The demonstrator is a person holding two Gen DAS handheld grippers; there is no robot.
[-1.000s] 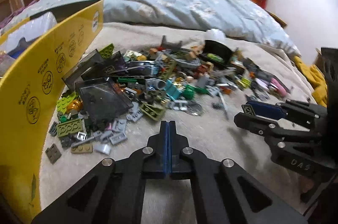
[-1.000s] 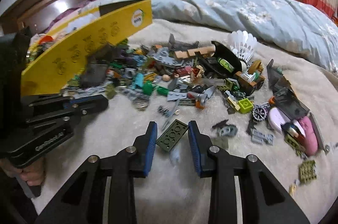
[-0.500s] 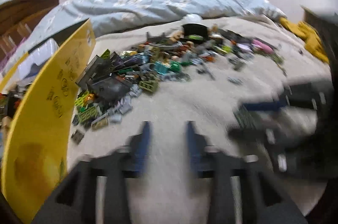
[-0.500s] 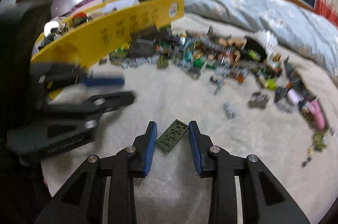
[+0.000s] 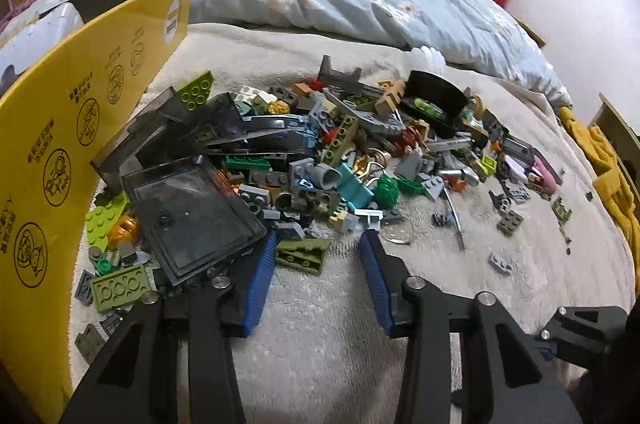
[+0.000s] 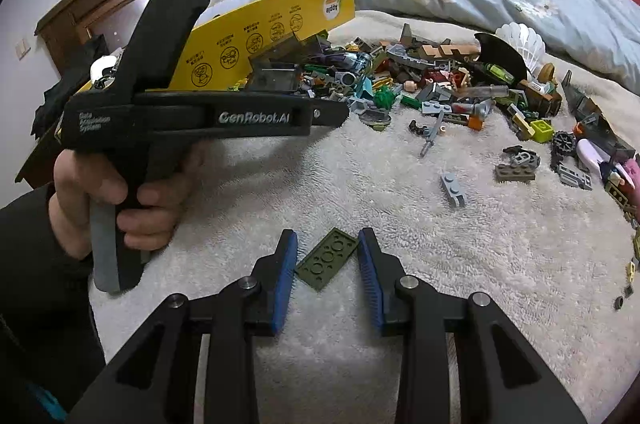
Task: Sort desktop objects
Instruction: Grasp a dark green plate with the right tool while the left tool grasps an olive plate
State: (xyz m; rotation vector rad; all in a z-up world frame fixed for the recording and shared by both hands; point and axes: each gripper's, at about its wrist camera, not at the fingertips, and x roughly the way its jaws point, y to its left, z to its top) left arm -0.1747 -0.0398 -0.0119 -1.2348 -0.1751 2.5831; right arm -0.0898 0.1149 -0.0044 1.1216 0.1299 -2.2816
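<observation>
On the side of the left tool (image 6: 332, 112), in the right wrist view, the white words "GenRobot.AI" can be read; a smaller label at its rear is too blurred to read. The yellow box (image 5: 60, 128) at the left of the frame carries a row of round black icons with small writing I cannot read.

Two tools are visible. The left tool (image 5: 316, 264) has its jaws wide apart, with an olive green brick (image 5: 304, 254) lying between the tips, at the near edge of the brick pile (image 5: 320, 152). The right tool (image 6: 327, 260) holds its blue pads against a dark green plate (image 6: 326, 258), flat and rectangular, underside up with round holes, in the lower centre of the frame above the white blanket (image 6: 440, 264).
</observation>
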